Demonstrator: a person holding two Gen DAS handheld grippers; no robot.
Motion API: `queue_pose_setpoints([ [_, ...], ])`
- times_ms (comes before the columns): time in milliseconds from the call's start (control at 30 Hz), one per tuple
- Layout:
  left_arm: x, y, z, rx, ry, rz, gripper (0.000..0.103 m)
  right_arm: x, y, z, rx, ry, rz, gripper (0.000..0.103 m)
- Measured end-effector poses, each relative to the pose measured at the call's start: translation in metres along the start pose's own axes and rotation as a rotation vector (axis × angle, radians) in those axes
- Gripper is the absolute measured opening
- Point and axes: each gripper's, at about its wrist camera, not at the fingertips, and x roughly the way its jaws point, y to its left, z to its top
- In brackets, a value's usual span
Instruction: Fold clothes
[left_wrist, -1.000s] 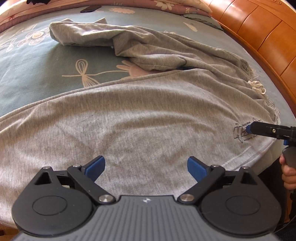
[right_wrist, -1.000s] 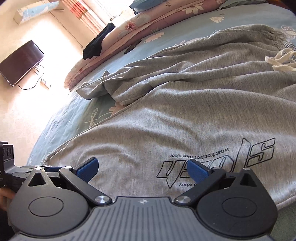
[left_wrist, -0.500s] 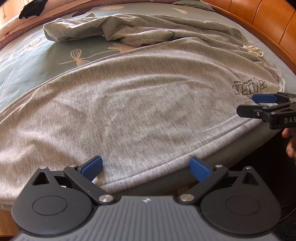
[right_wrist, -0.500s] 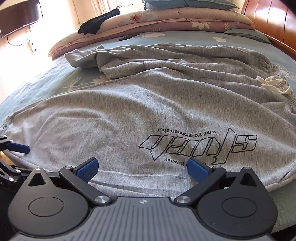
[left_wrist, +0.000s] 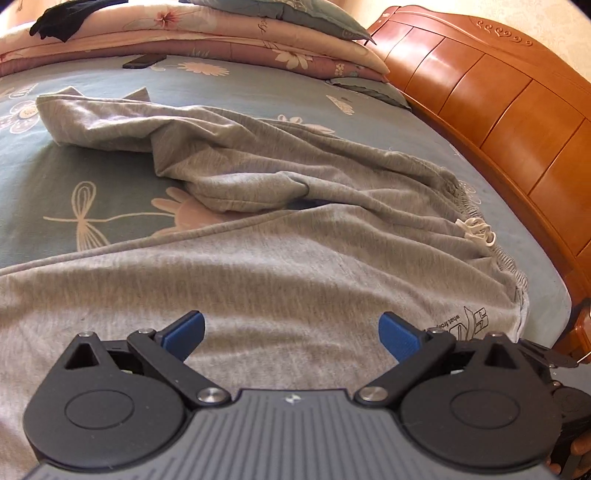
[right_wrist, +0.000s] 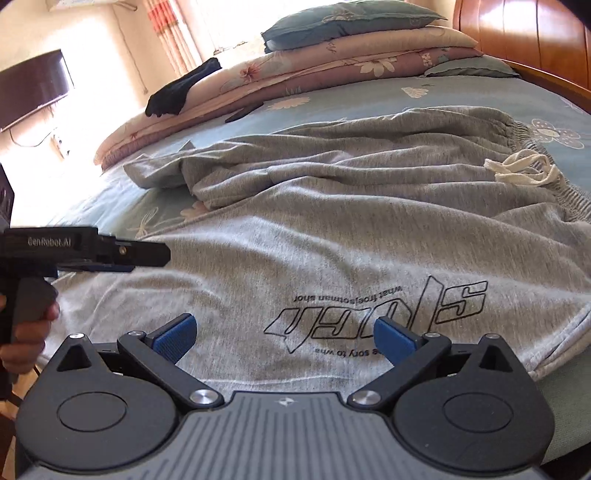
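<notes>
Both grippers hover wide open over the bed (left_wrist: 122, 173), left gripper (left_wrist: 291, 332) and right gripper (right_wrist: 284, 336) each gripping nothing. Grey trousers (left_wrist: 280, 258) sprawl across the bed's near half, one leg crumpled toward the stacked quilts (left_wrist: 229, 40). Black lettering (right_wrist: 376, 310) sits just ahead of the right gripper, near the trousers' hem. A white drawstring (right_wrist: 524, 170) lies knotted at the waistband, toward the wooden headboard (left_wrist: 495, 92).

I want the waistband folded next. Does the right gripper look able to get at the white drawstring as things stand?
Probably yes: the right gripper is open, and the drawstring lies exposed on the grey trousers, nothing between.
</notes>
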Motion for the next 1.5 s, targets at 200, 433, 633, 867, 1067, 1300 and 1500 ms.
queue_pose_setpoints([
  [200, 0.015, -0.016, -0.042, 0.043, 0.010, 0.025, 0.101, 0.000, -0.038, -0.001, 0.121, 0.018, 0.005, 0.103],
  [433, 0.000, -0.021, -0.051, 0.025, 0.041, 0.068, 0.102, 0.005, -0.044, 0.029, 0.137, 0.001, 0.105, 0.103],
  [633, 0.011, -0.023, -0.045, 0.040, 0.062, 0.069, 0.102, 0.035, -0.033, 0.103, 0.125, 0.016, 0.264, 0.103],
  [867, 0.005, -0.020, -0.054, 0.055, 0.076, 0.040, 0.102, 0.131, -0.024, 0.129, 0.216, 0.251, 0.325, 0.103],
  [1067, -0.001, -0.010, -0.056, 0.036, 0.052, -0.020, 0.102, 0.165, -0.016, 0.146, 0.209, 0.206, 0.231, 0.103],
  [1300, -0.006, -0.008, -0.057, 0.024, 0.045, -0.038, 0.102, 0.146, -0.003, 0.157, 0.166, 0.233, 0.204, 0.103],
  [1500, -0.006, -0.006, -0.059, 0.022, 0.037, -0.043, 0.102, 0.126, 0.015, 0.119, 0.156, 0.373, 0.325, 0.103],
])
